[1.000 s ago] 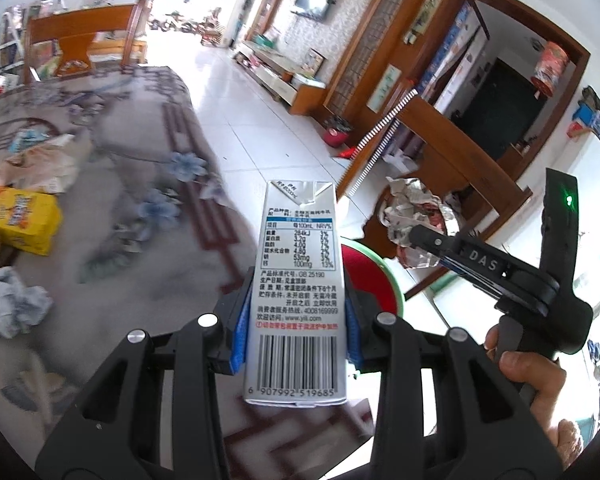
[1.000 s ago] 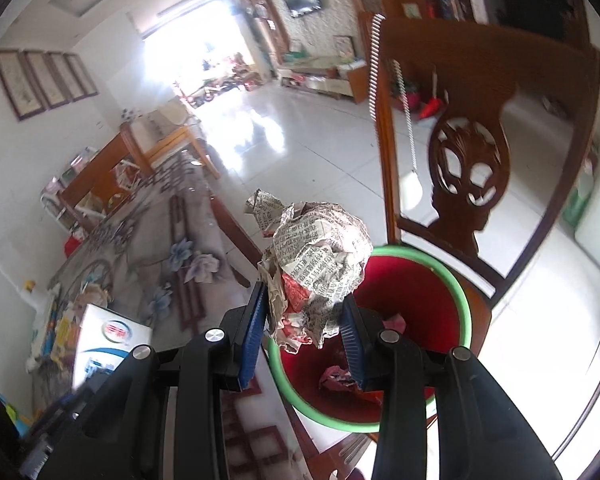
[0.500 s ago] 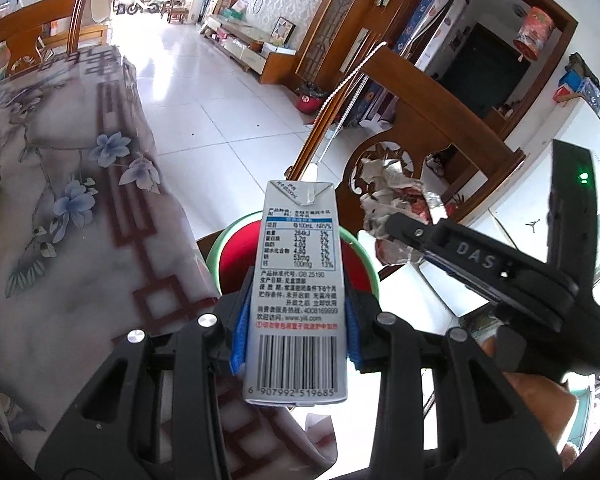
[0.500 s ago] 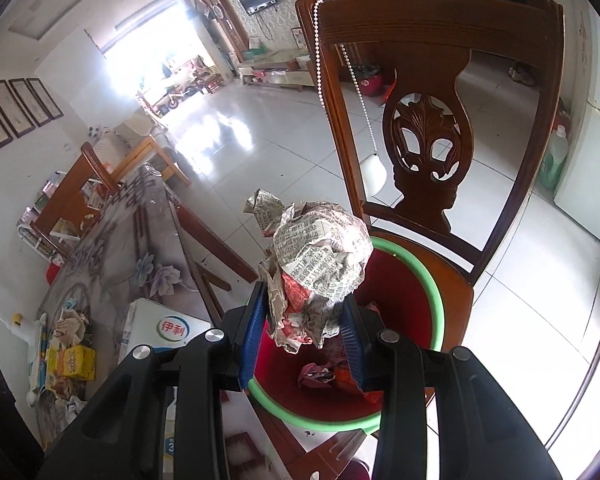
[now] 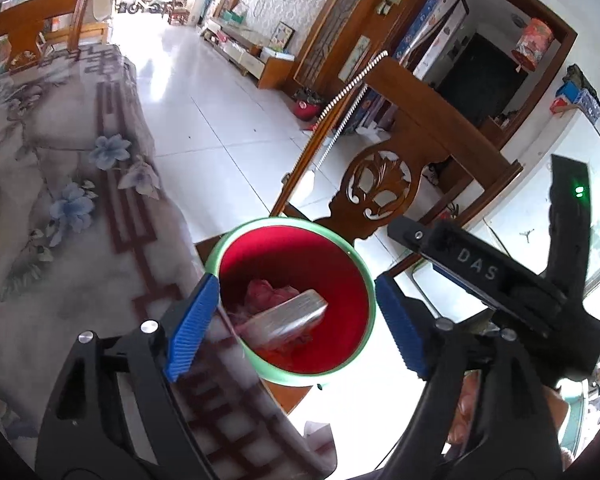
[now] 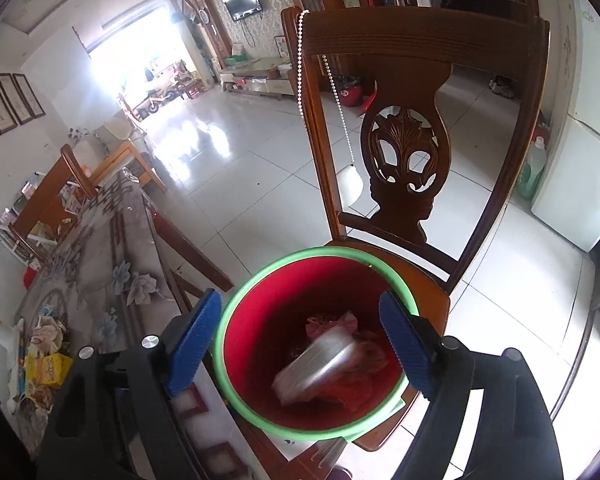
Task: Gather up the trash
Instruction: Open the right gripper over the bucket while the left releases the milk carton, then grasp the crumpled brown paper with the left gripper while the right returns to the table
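both grippers are held over a red bucket with a green rim, which is set on the seat of a carved wooden chair beside the table. left gripper: jaws opening, blue pads seen wide apart, nothing between them. right gripper: jaws opening too, pads spread either side of the bucket mouth, nothing gripped. a silvery carton is seen inside the bucket, blurred, lying tilted on pinkish-red crumpled trash at the bottom. whether the carton is at rest cannot be told from the blur. the right gripper's black body marked "das" is seen in the left wrist view, just beside the bucket rim. a floral tablecloth is seen to the left of the bucket; more trash, a yellow box and crumpled paper, is left at the far end of the table. a bead string is hung on the chair back
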Demonstrator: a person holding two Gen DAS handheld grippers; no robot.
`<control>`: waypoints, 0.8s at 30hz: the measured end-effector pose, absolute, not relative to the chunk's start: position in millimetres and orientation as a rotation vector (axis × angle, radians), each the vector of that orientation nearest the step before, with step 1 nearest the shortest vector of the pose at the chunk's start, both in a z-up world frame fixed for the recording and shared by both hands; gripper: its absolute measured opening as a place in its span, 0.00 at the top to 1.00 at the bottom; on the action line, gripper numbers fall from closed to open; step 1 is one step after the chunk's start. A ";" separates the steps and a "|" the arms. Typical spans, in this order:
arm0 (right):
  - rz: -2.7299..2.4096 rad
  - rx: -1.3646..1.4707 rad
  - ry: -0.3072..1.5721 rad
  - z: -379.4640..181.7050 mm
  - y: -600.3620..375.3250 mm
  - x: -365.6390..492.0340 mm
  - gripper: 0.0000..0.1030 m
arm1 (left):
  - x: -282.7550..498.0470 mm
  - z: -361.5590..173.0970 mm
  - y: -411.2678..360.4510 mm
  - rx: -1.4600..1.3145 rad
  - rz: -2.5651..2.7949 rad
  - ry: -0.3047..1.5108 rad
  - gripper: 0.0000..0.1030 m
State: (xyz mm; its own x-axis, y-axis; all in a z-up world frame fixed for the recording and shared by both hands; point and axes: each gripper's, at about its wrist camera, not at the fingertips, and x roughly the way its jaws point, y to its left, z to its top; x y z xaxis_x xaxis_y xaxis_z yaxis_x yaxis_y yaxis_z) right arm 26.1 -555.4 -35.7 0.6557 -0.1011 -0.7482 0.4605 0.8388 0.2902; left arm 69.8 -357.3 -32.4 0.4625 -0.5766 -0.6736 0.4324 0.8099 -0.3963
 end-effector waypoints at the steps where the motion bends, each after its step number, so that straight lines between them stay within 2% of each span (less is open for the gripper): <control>1: -0.330 0.481 0.798 -35.0 -553.4 27.3 0.24 | 68.3 -31.2 -350.7 -0.189 -0.615 0.887 0.22; 9: -0.292 0.429 0.800 -28.1 -530.2 36.9 0.20 | 59.0 -28.6 -265.4 -0.241 -0.455 0.834 0.21; 15: -0.216 0.370 0.796 -17.5 -494.5 48.0 0.18 | 61.5 -22.7 -144.2 -0.320 -0.150 0.765 0.21; 19: -0.142 0.331 0.799 -10.6 -462.1 56.8 0.16 | 76.6 -35.2 -67.4 -0.420 0.045 0.819 0.21; 24: -0.074 0.280 0.800 -4.9 -424.7 66.8 0.16 | 99.4 -62.4 -26.6 -0.464 0.110 0.935 0.21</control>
